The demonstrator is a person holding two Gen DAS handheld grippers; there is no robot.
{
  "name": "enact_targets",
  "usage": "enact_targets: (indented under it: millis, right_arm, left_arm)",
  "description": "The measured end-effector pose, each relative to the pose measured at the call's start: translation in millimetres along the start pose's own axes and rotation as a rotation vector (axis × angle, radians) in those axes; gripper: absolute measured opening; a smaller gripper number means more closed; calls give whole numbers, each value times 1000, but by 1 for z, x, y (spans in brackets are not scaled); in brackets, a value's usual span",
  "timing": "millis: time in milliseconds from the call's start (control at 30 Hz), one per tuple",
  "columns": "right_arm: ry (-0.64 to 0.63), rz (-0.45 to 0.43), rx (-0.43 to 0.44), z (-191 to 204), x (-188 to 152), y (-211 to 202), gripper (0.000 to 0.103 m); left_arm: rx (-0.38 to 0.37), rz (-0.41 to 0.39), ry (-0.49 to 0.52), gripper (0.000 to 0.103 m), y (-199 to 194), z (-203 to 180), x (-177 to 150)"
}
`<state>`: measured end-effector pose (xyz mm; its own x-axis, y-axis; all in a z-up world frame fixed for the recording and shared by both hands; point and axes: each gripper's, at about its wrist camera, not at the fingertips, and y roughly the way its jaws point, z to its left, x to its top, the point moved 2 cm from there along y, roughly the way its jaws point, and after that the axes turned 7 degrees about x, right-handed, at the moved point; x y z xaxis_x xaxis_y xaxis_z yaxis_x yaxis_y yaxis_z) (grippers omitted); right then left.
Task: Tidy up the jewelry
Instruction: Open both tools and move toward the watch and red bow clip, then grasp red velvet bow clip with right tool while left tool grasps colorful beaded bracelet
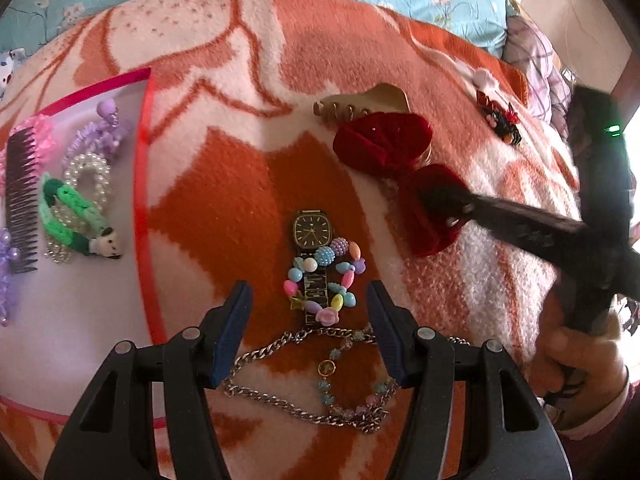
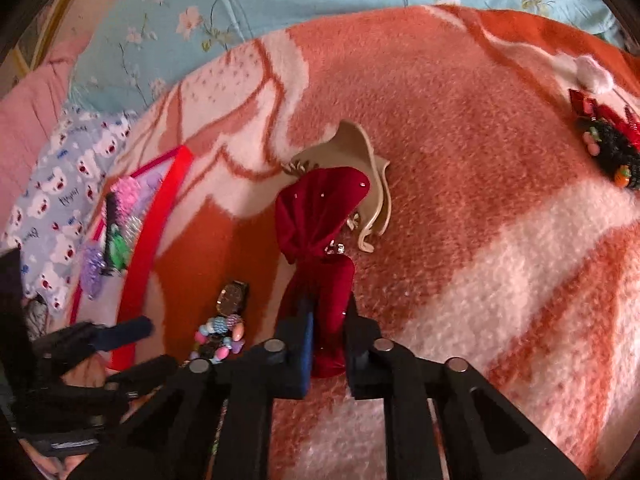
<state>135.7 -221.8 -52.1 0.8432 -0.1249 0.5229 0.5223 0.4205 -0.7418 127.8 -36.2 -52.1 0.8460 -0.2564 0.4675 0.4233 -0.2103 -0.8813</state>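
My left gripper (image 1: 310, 300) is open and empty, low over a dark-faced watch (image 1: 313, 230) with a pastel bead bracelet (image 1: 326, 280) lying across its strap. A silver chain necklace (image 1: 280, 384) with a pastel bead strand lies under its fingers. My right gripper (image 2: 330, 320) is shut on the near loop of a red velvet bow (image 2: 320, 216), which also shows in the left wrist view (image 1: 384, 140). A cream claw clip (image 2: 370, 184) lies behind the bow.
A white tray with a pink rim (image 1: 144, 160) at the left holds a dark comb (image 1: 22, 200), a pearl bracelet (image 1: 86, 172), and purple, pink and green hair ties. A black and red hair clip (image 2: 608, 148) lies far right on the orange blanket (image 2: 460, 160).
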Motion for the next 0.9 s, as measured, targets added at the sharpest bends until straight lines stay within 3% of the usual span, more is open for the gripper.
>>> enact_targets:
  millis: [267,400,500,567,633,900]
  right_arm:
    - [37,-89,28,-13,-1,-51,8]
    - [72,-98,51,-22,-5,-59,8]
    - [85,-98,64,-24,-8,-60,8]
    - [87,-100,71,-23,-10,-60,8]
    - [83,-105,82,-19,-11,-61,8]
    - [52,-116,120,4,-9,-65,8]
  left_arm:
    - [14,24,79,54,22,-19,3]
    - [27,45,128,40,36,-31,3]
    - [44,39,136,23,37,-30,5]
    - [32,37,121,21,37,-25,5]
    - [21,18,105,5,32,-20,6]
    - [20,-86,69,5,-9,-10,9]
